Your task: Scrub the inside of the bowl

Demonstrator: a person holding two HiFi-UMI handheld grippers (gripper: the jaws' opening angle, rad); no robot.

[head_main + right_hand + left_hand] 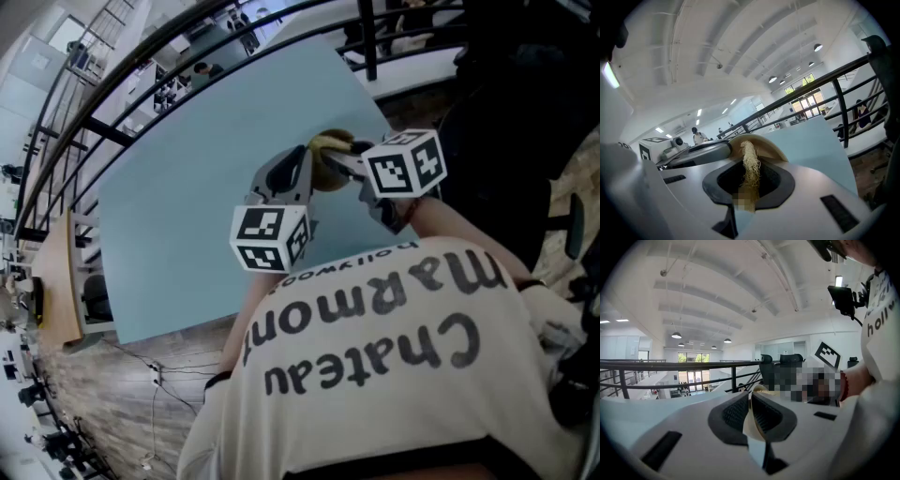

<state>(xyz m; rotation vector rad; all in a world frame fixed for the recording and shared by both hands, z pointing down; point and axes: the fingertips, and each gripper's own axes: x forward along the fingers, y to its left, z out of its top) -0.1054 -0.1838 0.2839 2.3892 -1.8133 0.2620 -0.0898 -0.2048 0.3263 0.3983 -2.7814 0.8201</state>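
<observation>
The left tongs (298, 176) are clenching on the rim of the bowl (328, 148); in the left gripper view the thin cream edge of the bowl (750, 420) is sitting pinched between the two dark pads (736, 413), which are standing close together on it; the right tongs (345, 165) are gripping a strand of pale, fibrous scrubber (750, 164), whose loose end is reaching forward out of the jaws to the bowl's curved cream wall (764, 143); the two tongs are meeting nose to nose over the pale blue worktop (187, 216), with the bowl between them, and it is looking as if the bowl is being held up off the worktop rather than resting on it, though no view is showing its underside.

As for progress, the set-up is looking finished; one tool is steadying the bowl and the other is bringing the scrubber against it, so I am judging the scrubbing itself to be under way; how much of the inside is already rubbed I cannot tell, since no view is looking down into the bowl; what is remaining, as I am reading it, is working the fibres round the rest of the inner wall and then setting the bowl down.
</observation>
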